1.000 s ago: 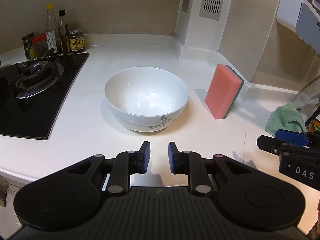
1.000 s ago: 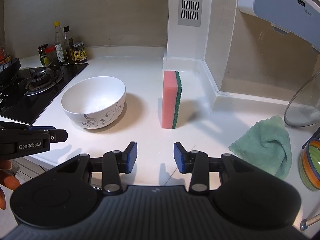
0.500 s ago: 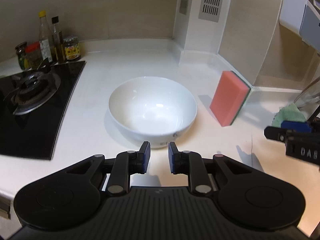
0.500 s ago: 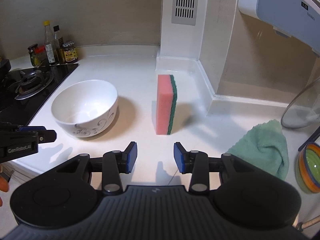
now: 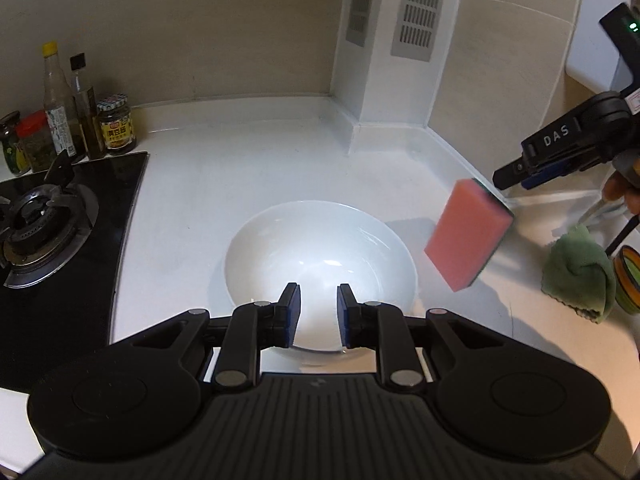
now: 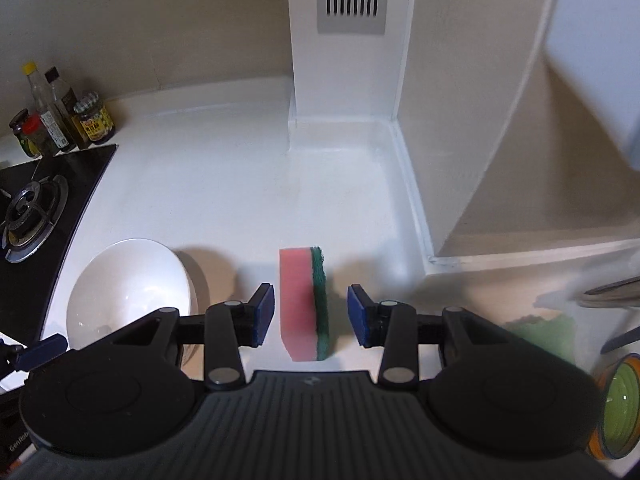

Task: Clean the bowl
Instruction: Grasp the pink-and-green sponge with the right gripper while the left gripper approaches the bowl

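Observation:
A white bowl (image 5: 320,252) stands upright on the white counter (image 5: 240,176). My left gripper (image 5: 319,304) is open right over the bowl's near rim, and that rim shows in the gap between the blue pads. A pink sponge with a green scouring side (image 6: 300,304) stands on edge to the right of the bowl (image 6: 128,292). My right gripper (image 6: 311,296) is open with one pad on each side of the sponge and a gap at both sides. In the left wrist view the sponge (image 5: 468,236) sits below the tip of the right gripper (image 5: 520,172).
A black gas hob (image 5: 44,216) lies left of the bowl, with bottles and jars (image 5: 80,120) behind it. A green cloth (image 5: 580,276) and a green and orange bowl (image 6: 616,404) sit at the right. A vented wall column (image 6: 348,40) closes the back.
Both grippers moved forward. The left now hangs over the bowl's near rim. The right has reached the sponge, which now stands between its fingers, and its jaws stand wider.

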